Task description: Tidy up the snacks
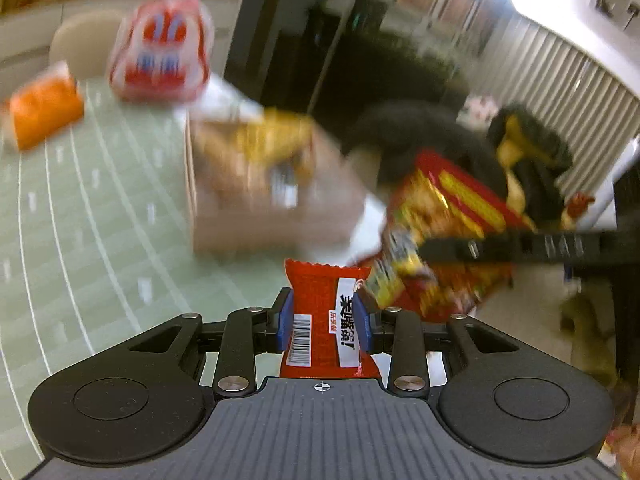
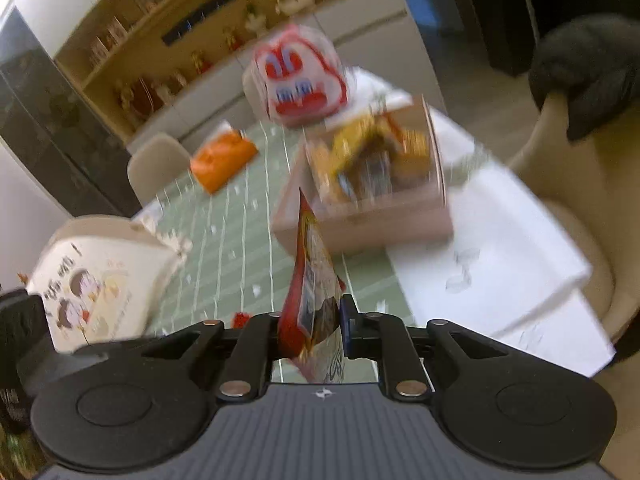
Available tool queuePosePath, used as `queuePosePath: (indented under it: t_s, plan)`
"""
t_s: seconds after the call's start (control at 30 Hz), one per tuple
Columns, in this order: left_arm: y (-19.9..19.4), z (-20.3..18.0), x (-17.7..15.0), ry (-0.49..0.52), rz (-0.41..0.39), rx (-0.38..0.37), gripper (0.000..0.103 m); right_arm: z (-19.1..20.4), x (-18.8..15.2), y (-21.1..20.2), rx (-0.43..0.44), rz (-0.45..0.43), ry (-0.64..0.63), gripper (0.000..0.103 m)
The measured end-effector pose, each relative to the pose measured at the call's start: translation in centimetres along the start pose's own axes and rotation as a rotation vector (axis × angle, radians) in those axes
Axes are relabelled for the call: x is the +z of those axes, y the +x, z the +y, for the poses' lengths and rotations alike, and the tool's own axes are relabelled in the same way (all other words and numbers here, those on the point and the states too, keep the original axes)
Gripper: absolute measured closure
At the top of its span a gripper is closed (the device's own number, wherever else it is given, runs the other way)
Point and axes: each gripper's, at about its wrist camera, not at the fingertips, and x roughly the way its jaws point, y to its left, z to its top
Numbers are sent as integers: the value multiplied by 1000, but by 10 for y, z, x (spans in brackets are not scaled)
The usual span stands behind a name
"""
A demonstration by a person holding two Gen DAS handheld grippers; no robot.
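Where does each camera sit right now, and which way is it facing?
Left wrist: sits on the left tool, looks forward and down over the green table to the cardboard box; its own blue fingers pinch a red snack packet, and the right tool's arm crosses at right.
Right wrist: sits on the right tool, faces the same box; its fingers clamp a red-and-yellow snack bag.
Shared: box, orange packet, red-and-white bag.
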Motion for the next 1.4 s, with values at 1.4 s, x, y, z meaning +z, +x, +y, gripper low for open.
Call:
queuePosePath:
  t_s: [1.4]
  plan:
    - [-23,22,5,-156,-45,161,85,-20,82,63,-186,-40,55,78]
